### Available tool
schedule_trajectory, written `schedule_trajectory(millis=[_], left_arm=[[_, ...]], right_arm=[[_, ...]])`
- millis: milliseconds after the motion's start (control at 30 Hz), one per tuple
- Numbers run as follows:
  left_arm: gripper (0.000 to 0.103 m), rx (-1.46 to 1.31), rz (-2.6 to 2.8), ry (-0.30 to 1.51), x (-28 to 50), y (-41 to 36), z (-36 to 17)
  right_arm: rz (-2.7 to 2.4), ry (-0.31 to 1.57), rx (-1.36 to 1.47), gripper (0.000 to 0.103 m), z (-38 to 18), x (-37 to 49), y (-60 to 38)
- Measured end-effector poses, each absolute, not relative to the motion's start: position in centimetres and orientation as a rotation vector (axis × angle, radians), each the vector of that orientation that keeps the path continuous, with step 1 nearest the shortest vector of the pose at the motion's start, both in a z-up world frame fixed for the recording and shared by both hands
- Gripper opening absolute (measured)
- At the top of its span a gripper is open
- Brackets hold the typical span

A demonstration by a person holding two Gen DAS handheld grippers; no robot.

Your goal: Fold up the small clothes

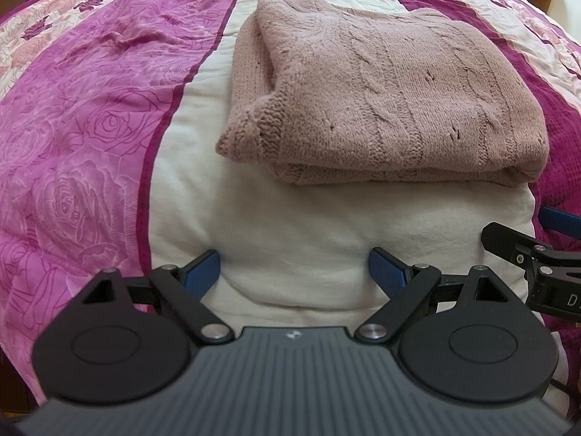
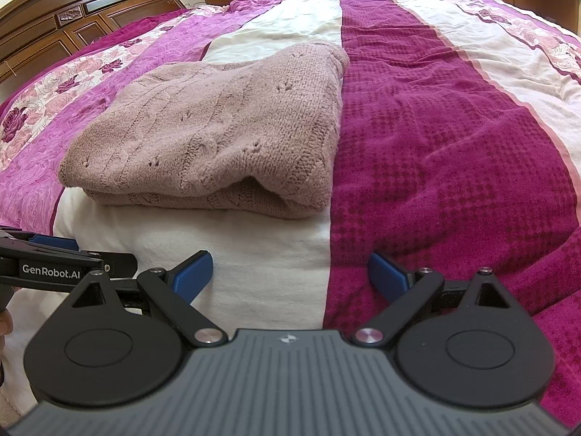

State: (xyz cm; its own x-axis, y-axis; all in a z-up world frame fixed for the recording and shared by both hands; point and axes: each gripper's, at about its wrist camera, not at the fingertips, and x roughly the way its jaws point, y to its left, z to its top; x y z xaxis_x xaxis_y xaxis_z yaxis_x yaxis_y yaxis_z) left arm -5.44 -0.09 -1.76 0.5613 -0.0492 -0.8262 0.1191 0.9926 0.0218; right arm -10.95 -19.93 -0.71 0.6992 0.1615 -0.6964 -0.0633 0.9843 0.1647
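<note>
Bedspread point(image 2: 454, 138), folded sweater point(image 1: 392, 98), both grippers' jaws spread, empty

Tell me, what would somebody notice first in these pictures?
First, the dusty-pink cable-knit sweater, folded into a thick bundle on the cream stripe of the magenta rose-print bedspread. Next, the two black hand-held grippers with blue pads: the left hand-held gripper and the right hand-held gripper both hang open and empty, just short of the sweater's near edge. A dark carved wooden headboard stands far left.
</note>
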Motion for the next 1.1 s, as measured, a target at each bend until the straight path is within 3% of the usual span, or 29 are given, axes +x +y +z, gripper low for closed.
schedule_trajectory(millis=[1100], left_arm=[[0.090, 0.079, -0.086, 0.973, -5.78, -0.24, -1.24]], right_arm=[[0.126, 0.787, 0.136, 0.097, -0.69, -11.02, -19.91]])
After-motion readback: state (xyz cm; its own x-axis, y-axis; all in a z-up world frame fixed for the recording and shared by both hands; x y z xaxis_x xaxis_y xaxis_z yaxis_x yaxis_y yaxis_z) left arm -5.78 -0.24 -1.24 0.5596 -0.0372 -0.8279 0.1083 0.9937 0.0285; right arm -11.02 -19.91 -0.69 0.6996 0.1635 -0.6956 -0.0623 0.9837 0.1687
